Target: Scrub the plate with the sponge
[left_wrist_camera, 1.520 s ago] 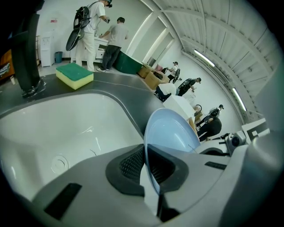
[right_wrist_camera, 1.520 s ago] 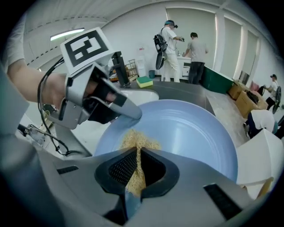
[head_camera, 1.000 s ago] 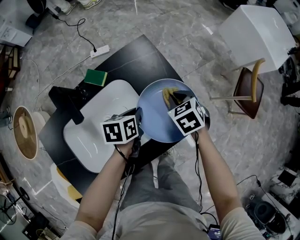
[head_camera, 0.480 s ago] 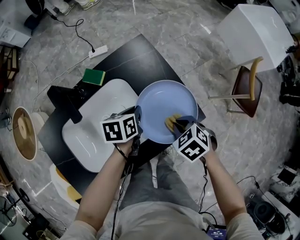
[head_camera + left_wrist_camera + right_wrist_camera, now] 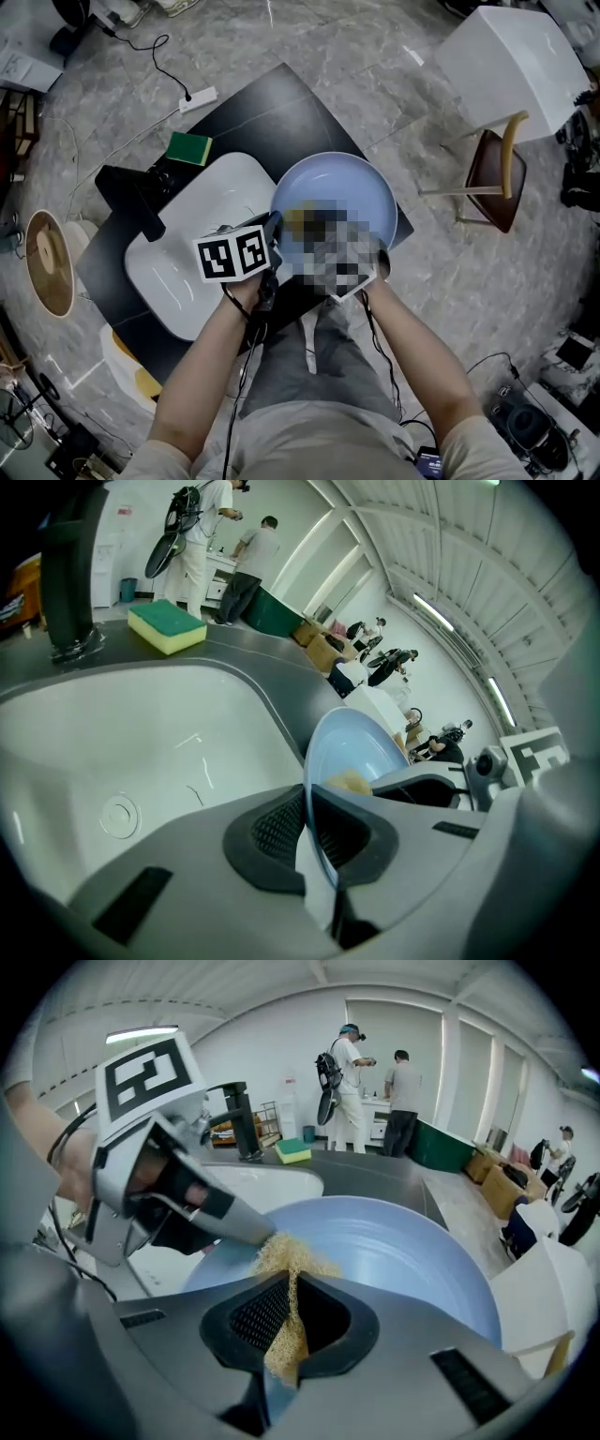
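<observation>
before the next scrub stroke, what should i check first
1. Left gripper holds the plate: ok, jaws shut on its rim.
2. Right gripper holds the sponge: ok, jaws shut on it.
3. Sponge against the plate's face: ok, it looks pressed onto it.
4. Room beside the sponge for a stroke: not ok, it sits right next to the left gripper's jaws.
5. Dirt left on the plate: cannot tell.
</observation>
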The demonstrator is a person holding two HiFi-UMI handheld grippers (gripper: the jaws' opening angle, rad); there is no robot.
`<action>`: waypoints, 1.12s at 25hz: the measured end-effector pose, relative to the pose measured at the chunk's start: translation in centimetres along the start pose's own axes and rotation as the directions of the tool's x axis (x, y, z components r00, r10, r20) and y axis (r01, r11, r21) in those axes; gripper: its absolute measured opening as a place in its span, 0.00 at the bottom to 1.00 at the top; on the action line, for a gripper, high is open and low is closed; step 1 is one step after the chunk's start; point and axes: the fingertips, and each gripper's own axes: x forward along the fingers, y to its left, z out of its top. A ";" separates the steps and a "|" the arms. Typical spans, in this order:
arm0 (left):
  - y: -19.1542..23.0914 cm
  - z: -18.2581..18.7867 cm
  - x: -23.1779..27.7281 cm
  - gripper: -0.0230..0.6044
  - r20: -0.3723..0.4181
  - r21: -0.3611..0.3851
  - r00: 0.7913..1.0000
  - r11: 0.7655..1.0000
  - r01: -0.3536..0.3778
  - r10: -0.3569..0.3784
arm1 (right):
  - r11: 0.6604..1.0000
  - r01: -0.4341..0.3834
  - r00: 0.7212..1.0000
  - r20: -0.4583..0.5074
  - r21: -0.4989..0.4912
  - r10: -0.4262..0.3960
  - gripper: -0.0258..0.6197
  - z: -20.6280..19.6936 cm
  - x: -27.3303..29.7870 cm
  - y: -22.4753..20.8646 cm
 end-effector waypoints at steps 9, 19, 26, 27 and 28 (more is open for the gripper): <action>0.2 0.1 -0.1 0.08 0.015 0.009 1.000 1.000 -0.013 0.013 | 0.978 0.204 0.977 -0.065 0.040 -0.201 0.11 -0.9 -2.0 -9.9; 0.2 0.0 -0.1 0.08 0.022 0.000 0.999 1.000 -0.028 0.028 | 0.996 0.031 0.958 -0.282 -0.078 -0.052 0.11 -9.0 -6.3 -3.1; 0.2 -0.1 0.0 0.08 0.018 0.004 0.999 1.000 -0.031 0.031 | 0.991 -0.103 0.975 -0.207 -0.081 0.084 0.11 -7.0 -3.8 4.3; 0.2 -0.2 0.0 0.08 0.016 0.003 0.999 1.000 -0.028 0.028 | 0.990 -0.113 0.977 -0.192 -0.086 0.095 0.11 -6.4 -3.3 4.9; 0.2 -0.4 -0.1 0.08 0.014 0.006 1.000 1.000 -0.026 0.026 | 0.989 -0.119 0.979 -0.176 -0.088 0.102 0.11 -5.7 -2.8 5.4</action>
